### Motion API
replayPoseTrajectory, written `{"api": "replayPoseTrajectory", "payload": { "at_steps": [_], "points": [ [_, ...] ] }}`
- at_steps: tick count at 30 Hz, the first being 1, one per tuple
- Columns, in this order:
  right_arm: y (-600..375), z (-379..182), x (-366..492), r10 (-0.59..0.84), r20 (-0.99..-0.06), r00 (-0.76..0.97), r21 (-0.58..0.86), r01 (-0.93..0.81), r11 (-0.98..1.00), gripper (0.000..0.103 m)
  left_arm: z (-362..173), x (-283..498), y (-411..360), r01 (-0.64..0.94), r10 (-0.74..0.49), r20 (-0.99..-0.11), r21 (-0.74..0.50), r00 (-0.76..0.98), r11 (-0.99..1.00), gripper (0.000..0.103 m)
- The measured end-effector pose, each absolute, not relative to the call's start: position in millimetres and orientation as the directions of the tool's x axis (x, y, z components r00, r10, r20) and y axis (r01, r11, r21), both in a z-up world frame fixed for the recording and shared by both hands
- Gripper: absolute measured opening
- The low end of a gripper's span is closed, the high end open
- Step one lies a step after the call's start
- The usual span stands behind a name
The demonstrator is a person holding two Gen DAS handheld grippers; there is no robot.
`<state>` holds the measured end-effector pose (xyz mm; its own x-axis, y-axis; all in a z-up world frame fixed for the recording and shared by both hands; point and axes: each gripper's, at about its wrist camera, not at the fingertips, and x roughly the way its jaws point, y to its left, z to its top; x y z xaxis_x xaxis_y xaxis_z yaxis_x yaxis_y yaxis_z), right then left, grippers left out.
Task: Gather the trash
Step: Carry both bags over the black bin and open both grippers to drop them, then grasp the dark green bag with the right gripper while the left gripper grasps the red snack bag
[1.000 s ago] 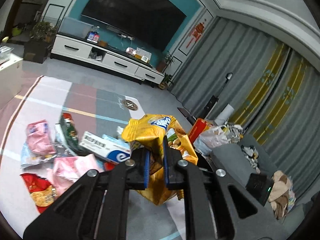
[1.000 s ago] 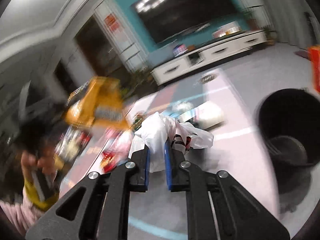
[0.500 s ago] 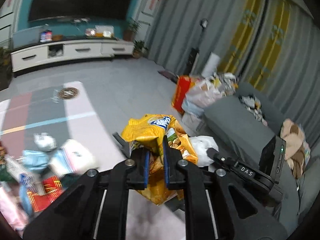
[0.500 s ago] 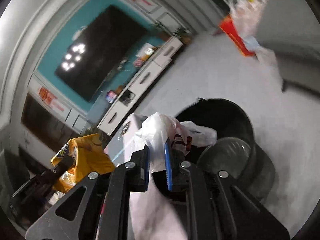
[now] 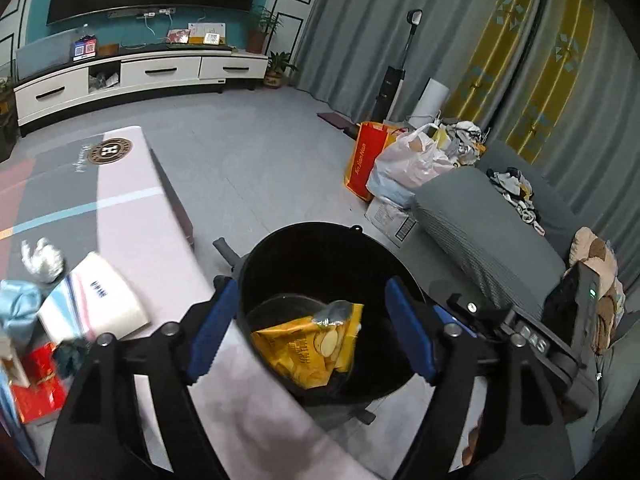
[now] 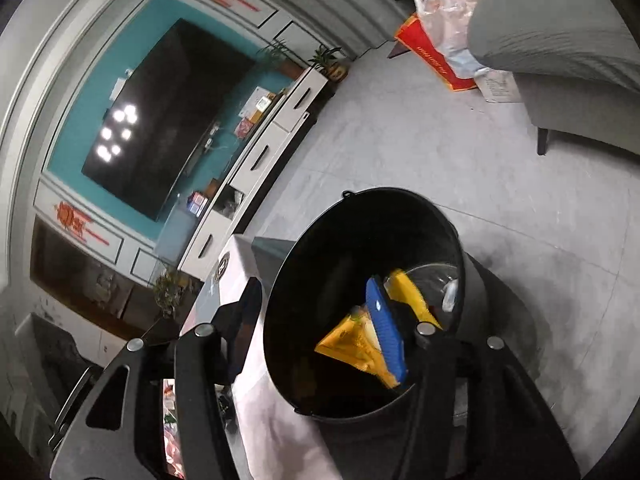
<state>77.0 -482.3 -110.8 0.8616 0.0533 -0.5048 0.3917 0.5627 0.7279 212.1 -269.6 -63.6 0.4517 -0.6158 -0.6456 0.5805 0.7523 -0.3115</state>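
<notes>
Jaws of both grippers, just opening, gape empty over the bin (image 5: 280, 248); yellow bag (image 5: 308, 350) inside.

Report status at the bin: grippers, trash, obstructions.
Left gripper and right gripper open, jaws just opened, nothing between them. Yellow crinkled snack bag lying inside round black plastic bin. Nothing blocking.

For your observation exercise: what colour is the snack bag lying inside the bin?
Yellow-orange snack bag, in the black bin; clearest in the left wrist view.
</notes>
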Motion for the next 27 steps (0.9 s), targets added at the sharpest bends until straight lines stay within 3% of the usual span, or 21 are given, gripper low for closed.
{"api": "replayPoseTrajectory", "payload": {
  "at_steps": [13,19,23,27],
  "points": [
    [-368.7,-76.6,120.2,0.267,-0.505,0.821,0.607,0.118,0.786,0.059,-39.0,168.3,-90.3,0.452,-0.563,-0.577,-0.340,0.592,0.825,0.091],
    [-305.7,-74.3,138.7,0.325,-0.554,0.766,0.511,0.005,0.859,0.059,-29.9,152.8,25.3,0.267,-0.423,-0.504,-0.354,0.753,0.896,0.096],
    [-268.5,-83.5,153.8,0.324,-0.601,0.731,0.449,-0.026,0.893,0.059,-30.0,161.8,83.2,0.115,-0.336,-0.528,-0.407,0.780,0.906,0.096],
    [-245.3,-93.0,167.2,0.315,-0.632,0.708,0.425,-0.023,0.905,0.059,-33.1,166.7,111.5,0.032,-0.261,-0.581,-0.374,0.771,0.927,0.096]
  ]
}}
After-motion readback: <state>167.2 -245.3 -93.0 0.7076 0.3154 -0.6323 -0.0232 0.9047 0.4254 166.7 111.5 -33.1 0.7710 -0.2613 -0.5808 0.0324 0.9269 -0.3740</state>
